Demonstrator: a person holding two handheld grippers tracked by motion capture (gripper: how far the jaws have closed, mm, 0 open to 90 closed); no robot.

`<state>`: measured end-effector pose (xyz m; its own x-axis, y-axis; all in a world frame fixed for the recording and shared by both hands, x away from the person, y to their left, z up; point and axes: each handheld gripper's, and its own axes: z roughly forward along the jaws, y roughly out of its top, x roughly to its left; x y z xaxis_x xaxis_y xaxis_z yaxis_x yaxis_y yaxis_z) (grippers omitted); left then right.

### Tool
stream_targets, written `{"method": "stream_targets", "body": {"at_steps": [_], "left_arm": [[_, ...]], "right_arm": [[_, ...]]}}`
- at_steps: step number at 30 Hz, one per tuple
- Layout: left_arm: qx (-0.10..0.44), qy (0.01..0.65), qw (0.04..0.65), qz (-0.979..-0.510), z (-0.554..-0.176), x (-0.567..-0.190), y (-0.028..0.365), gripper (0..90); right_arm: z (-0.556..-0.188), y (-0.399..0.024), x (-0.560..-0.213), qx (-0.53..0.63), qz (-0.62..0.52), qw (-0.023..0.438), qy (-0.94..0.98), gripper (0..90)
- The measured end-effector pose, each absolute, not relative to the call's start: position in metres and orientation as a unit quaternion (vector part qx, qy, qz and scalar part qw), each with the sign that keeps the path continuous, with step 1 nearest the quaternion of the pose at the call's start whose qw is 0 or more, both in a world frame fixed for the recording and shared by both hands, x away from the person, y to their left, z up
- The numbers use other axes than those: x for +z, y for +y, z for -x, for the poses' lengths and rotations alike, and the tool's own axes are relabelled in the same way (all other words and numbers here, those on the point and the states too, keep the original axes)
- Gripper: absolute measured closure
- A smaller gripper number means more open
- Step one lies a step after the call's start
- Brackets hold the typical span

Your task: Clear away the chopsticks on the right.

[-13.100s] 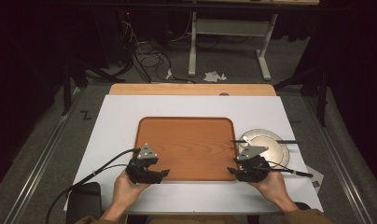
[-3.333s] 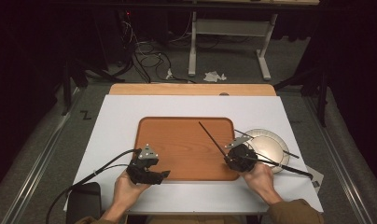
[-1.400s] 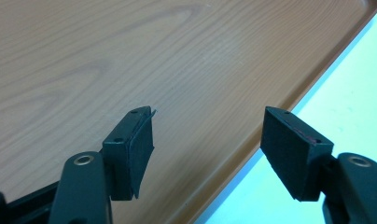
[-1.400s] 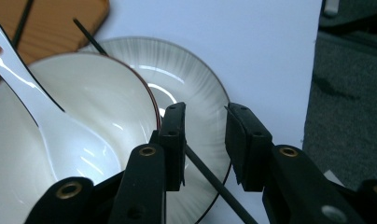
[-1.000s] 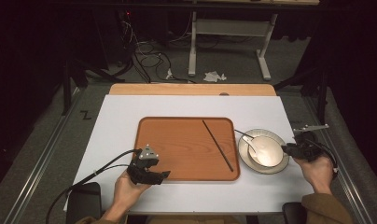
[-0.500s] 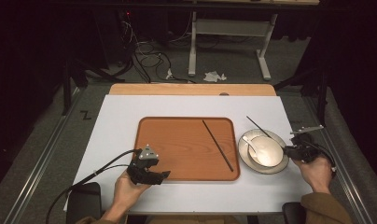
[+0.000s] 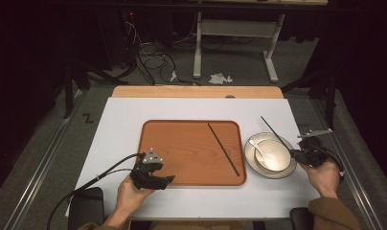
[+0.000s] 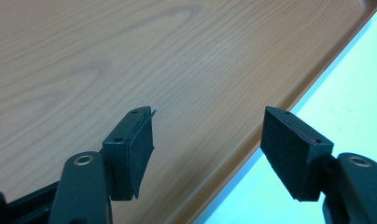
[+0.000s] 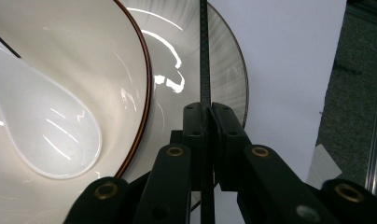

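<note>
Now chopstick [image 9: 204, 56] between right claw [image 9: 208, 116] jaws

A white table surface [image 7: 129, 120] carried a bare wooden strip [image 7: 196, 92] along its far edge. Beyond that edge, on the grey carpet [image 7: 48, 139], lay a tangle of dark cables [image 7: 148, 62], a crumpled piece of white paper [image 7: 220, 77] and a smaller scrap [image 7: 175, 76], beside the white legs of a desk frame [image 7: 197, 48]. A black Z mark [image 7: 88, 118] sat on the floor off the left edge. Metal rails [image 7: 33, 177] ran along both sides. A dark pad [image 7: 85, 208] hung at the near left corner.
</note>
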<state>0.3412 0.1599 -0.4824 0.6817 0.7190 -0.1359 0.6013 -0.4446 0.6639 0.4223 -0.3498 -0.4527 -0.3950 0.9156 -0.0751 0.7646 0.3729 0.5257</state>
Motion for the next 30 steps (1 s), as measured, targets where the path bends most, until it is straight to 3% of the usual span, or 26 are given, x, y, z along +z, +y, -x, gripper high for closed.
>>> {"method": "stream_targets", "body": {"at_steps": [18,30], "left_arm": [[0.082,0.391,0.353,-0.846,-0.342,-0.483,0.159,34.2],[0.083,0.391,0.352,-0.847,-0.341,-0.483,0.158,34.3]], "right_arm": [[-0.400,-0.334,-0.405,0.302,-0.473,0.231,0.795,86.3],[-0.376,-0.269,-0.388,0.321,-0.379,0.228,0.838,86.2]]}}
